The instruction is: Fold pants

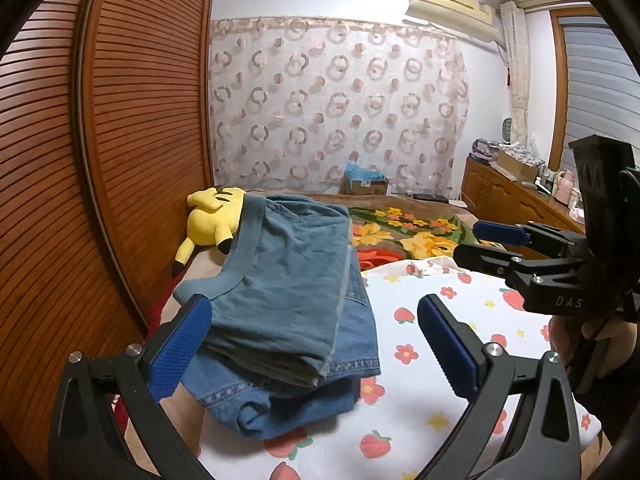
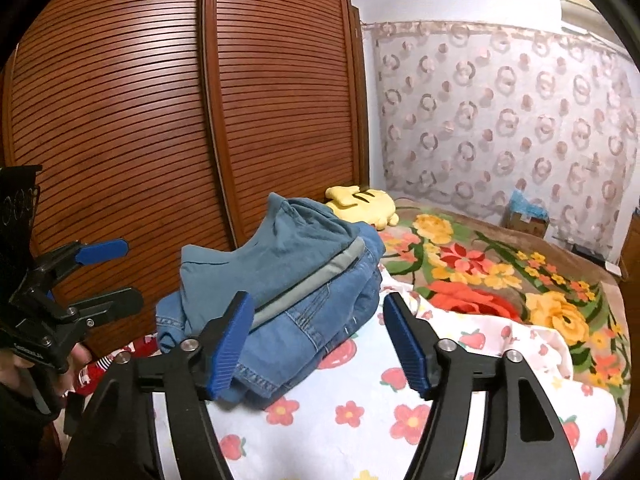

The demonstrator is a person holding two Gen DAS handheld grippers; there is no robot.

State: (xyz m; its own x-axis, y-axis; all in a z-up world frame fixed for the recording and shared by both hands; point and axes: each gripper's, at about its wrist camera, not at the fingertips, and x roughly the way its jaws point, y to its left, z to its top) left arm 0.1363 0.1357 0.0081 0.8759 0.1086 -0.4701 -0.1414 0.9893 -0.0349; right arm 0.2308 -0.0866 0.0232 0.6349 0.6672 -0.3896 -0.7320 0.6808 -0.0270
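A folded pile of pants lies on a white sheet point(image 1: 420, 420) printed with strawberries and flowers. Grey-blue pants point(image 1: 288, 280) sit on top of denim jeans point(image 1: 280, 408). My left gripper point(image 1: 314, 304) is open wide, and the pile's near end lies between and just beyond its blue pads without being pressed. In the right wrist view the same grey-blue pants point(image 2: 280, 256) rest on the jeans point(image 2: 312, 320). My right gripper point(image 2: 318, 300) is open, its left pad in front of the pile's edge. Each gripper also shows in the other's view: right gripper point(image 1: 480, 244), left gripper point(image 2: 120, 274).
A yellow plush toy point(image 1: 212, 216) lies behind the pile by the brown slatted wardrobe point(image 1: 140, 120). A floral blanket point(image 2: 500, 272) covers the far bed. A cardboard box point(image 1: 364, 184) stands by the curtain. A wooden dresser point(image 1: 516, 200) with clutter is at the right.
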